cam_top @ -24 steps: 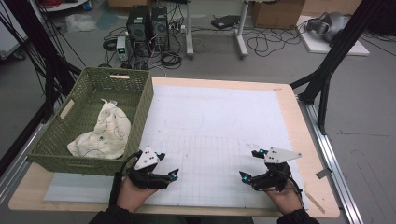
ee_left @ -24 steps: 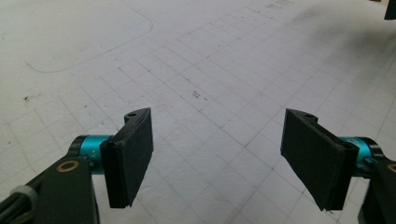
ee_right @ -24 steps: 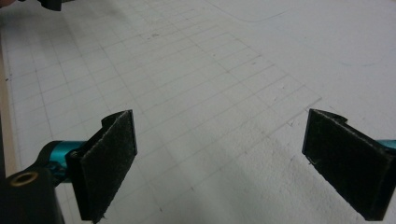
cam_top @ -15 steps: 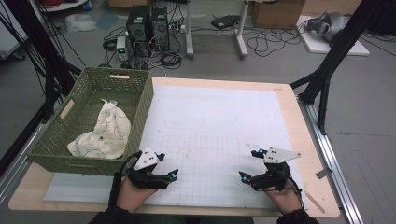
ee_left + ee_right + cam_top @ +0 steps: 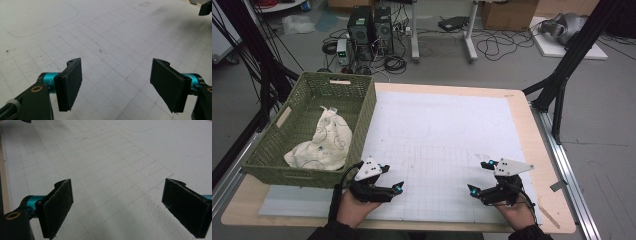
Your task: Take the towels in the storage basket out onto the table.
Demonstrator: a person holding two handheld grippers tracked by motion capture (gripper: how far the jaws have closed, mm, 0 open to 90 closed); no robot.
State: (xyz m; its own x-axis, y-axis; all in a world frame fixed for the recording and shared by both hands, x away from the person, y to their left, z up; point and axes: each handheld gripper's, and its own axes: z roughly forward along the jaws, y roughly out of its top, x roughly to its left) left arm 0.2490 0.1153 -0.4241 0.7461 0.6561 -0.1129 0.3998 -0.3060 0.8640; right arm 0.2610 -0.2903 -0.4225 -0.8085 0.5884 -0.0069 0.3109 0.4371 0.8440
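Observation:
Both grippers rest low over the near part of a white gridded mat (image 5: 437, 135), each held in a person's hand. My left gripper (image 5: 393, 176) points right, toward the mat's middle, and its jaws stand wide open. In the left gripper view the gap (image 5: 117, 82) between the black pads (image 5: 71, 82) holds nothing but bare mat. My right gripper (image 5: 477, 176) points left, facing the other one, and is open too. The right gripper view has bare mat between that gripper's (image 5: 120, 205) fuzzy pads (image 5: 58, 207).
A green woven basket (image 5: 362, 125) stands at the table's left, with a crumpled cream patterned cloth (image 5: 319, 142) inside. A wooden table edge borders the mat. Black frame legs (image 5: 562, 85) rise at the right. Computers and cables lie on the floor beyond.

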